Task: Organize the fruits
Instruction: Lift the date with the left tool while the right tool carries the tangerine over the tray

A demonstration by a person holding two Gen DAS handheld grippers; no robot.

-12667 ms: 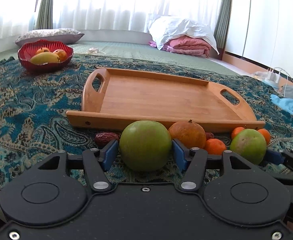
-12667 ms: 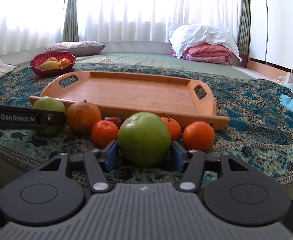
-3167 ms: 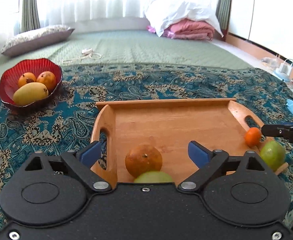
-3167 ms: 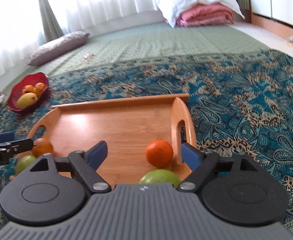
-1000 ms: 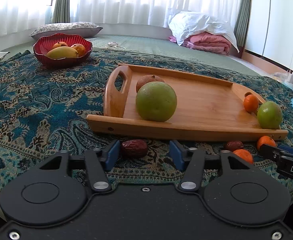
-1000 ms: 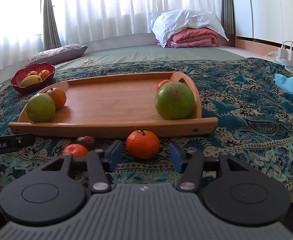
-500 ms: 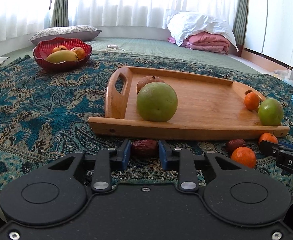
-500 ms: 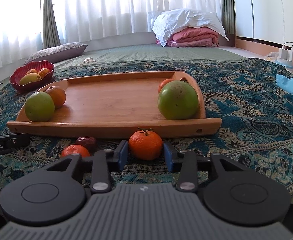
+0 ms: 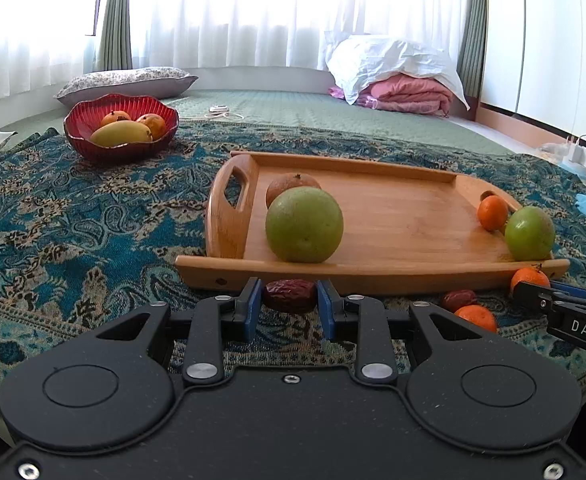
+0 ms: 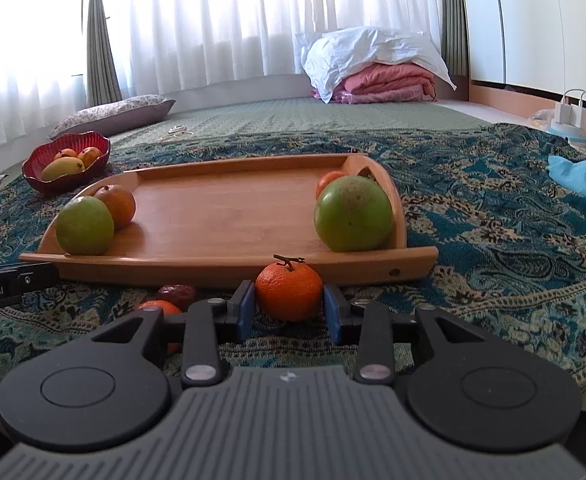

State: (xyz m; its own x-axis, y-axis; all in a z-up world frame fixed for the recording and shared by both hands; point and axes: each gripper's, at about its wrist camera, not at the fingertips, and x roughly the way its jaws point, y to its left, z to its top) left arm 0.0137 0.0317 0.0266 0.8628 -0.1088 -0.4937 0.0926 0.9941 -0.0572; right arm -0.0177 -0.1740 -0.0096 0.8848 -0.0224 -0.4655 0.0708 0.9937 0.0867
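Note:
My left gripper is shut on a dark red date lying on the patterned cloth just in front of the wooden tray. My right gripper has closed its blue pads on a stemmed mandarin in front of the tray. On the tray sit a green apple with a brown-orange fruit behind it at the left end, and a second green apple with a small orange at the right end. Another date and mandarin lie on the cloth.
A red bowl with a mango and other fruit stands at the far left on the teal patterned cloth. A pillow, folded pink bedding, chargers and a blue cloth lie beyond.
Both grippers' jaws have closed in from wide apart: the left onto the date, the right onto the stemmed mandarin. Neither hand has shifted much.

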